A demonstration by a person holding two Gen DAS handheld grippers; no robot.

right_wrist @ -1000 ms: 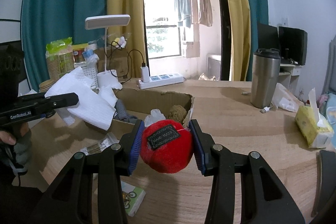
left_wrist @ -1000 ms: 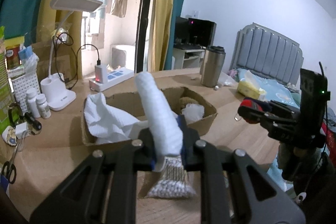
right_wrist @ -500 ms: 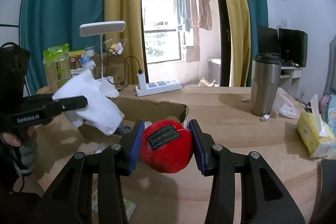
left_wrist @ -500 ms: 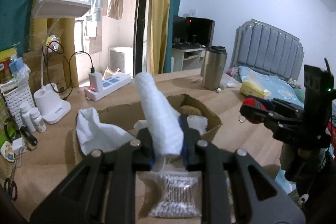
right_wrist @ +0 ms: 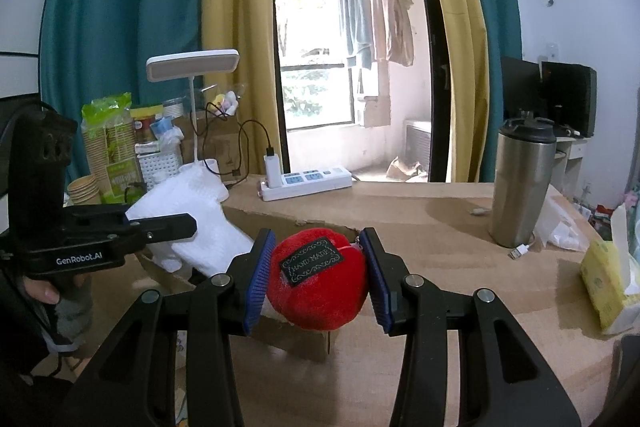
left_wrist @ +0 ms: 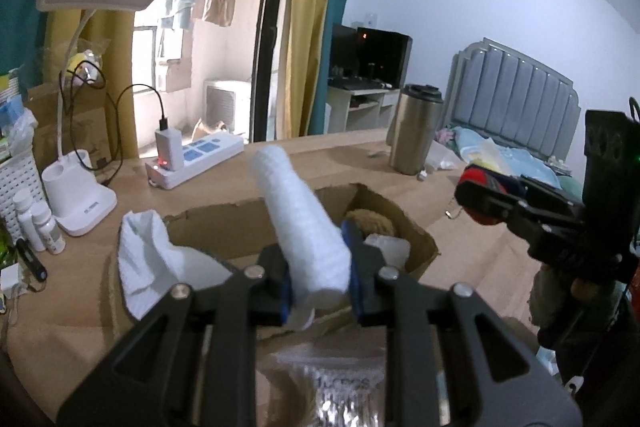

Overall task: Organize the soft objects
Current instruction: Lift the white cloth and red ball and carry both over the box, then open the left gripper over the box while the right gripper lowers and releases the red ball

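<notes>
My left gripper (left_wrist: 318, 267) is shut on a white textured cloth (left_wrist: 300, 223), one end rolled up between the jaws, the other draped over the near left rim of an open cardboard box (left_wrist: 420, 247). The box holds a brown fuzzy item (left_wrist: 370, 221) and a white wad (left_wrist: 390, 247). My right gripper (right_wrist: 318, 269) is shut on a red plush ball (right_wrist: 320, 291) with a black "HAND MADE" label, held over the box's right corner (right_wrist: 320, 343). The right gripper also shows in the left wrist view (left_wrist: 480, 195).
On the wooden desk stand a steel tumbler (right_wrist: 522, 183), a white power strip (right_wrist: 306, 183), a white desk lamp (left_wrist: 76, 195), small bottles (left_wrist: 36, 223) and a yellow tissue pack (right_wrist: 608, 287). A clear bag of cotton swabs (left_wrist: 340, 387) lies under my left gripper.
Both grippers have risen and shifted toward the box with their loads. The white cloth hangs further out over the box's left rim. The red ball is now over the box corner.
</notes>
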